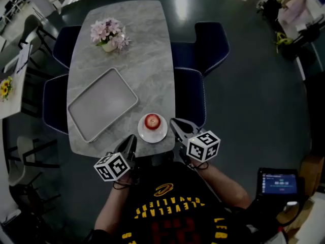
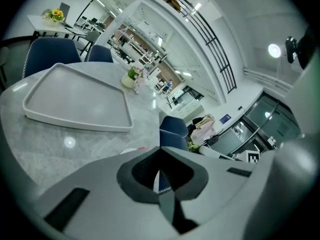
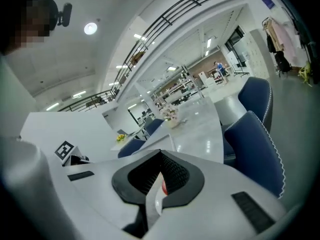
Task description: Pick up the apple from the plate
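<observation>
A red apple (image 1: pixel 152 121) sits on a small white plate (image 1: pixel 153 134) near the front edge of the grey marble table (image 1: pixel 147 60). My left gripper (image 1: pixel 131 140) hovers at the table's edge, just left of and nearer than the plate, with its jaws shut on nothing. At the plate's right rim my right gripper (image 1: pixel 174 122) is also shut and empty. In the left gripper view the closed jaws (image 2: pixel 160 151) hide most of the plate (image 2: pixel 129 151). A sliver of the apple (image 3: pixel 164 185) shows behind the closed right gripper (image 3: pixel 160 156).
A large grey tray (image 1: pixel 101 103) lies on the table left of the plate. A pot of pink flowers (image 1: pixel 108 34) stands at the far end. Blue chairs (image 1: pixel 190 93) line both long sides. A tablet (image 1: pixel 278 182) sits at my right.
</observation>
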A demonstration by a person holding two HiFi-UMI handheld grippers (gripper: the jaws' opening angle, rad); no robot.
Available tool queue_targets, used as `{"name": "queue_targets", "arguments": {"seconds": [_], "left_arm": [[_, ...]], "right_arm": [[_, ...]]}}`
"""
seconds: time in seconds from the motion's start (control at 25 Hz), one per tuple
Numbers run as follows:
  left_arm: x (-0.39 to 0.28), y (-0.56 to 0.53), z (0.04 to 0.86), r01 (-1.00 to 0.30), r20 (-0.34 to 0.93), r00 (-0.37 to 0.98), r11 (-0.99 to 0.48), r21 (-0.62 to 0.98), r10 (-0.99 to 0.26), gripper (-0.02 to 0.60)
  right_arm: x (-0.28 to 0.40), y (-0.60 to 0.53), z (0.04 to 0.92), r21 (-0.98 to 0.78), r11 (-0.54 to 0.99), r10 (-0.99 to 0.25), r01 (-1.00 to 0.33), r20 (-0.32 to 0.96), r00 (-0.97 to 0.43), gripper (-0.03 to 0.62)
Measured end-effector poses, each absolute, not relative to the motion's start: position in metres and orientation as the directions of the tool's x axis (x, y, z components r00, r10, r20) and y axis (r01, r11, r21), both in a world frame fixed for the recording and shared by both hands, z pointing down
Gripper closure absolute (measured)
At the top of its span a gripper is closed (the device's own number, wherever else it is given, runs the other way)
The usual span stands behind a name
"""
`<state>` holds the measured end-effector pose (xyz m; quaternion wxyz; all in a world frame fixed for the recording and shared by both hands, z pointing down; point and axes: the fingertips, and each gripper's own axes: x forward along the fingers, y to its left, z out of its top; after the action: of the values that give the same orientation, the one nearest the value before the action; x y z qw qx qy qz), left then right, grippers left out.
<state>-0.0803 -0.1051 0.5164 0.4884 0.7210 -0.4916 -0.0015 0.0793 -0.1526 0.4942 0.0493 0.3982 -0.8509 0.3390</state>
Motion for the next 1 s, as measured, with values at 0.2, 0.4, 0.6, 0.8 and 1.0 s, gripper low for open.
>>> {"name": "queue_targets", "arguments": {"seconds": [0.2, 0.4, 0.6, 0.8, 1.0], "left_arm": [[-0.067, -0.100, 0.439, -0.750, 0.362, 0.523, -0.214, 0.626, -0.772, 0.581], [-0.050, -0.096, 0.368, -0.770, 0.230, 0.536, -0.360, 0.526, -0.812, 0.581], [-0.032, -0.086, 0.330, -0.786, 0.162, 0.542, -0.429, 0.446, -0.825, 0.581], [-0.018, -0.075, 0.315, -0.794, 0.142, 0.554, -0.468, 0.388, -0.821, 0.581], [-0.007, -0.066, 0.279, -0.799, 0.072, 0.553, -0.504, 0.329, -0.830, 0.581]], "right_arm": [[0.073, -0.135, 0.438, -0.534, 0.524, -0.644, -0.663, 0.260, -0.719, 0.589], [0.074, -0.123, 0.386, -0.471, 0.600, -0.656, -0.647, 0.172, -0.734, 0.589], [0.068, -0.117, 0.347, -0.377, 0.668, -0.659, -0.642, 0.101, -0.745, 0.588], [0.066, -0.102, 0.320, -0.291, 0.724, -0.640, -0.625, 0.054, -0.767, 0.589], [0.069, -0.087, 0.293, -0.233, 0.757, -0.626, -0.610, 0.005, -0.780, 0.589]]}}
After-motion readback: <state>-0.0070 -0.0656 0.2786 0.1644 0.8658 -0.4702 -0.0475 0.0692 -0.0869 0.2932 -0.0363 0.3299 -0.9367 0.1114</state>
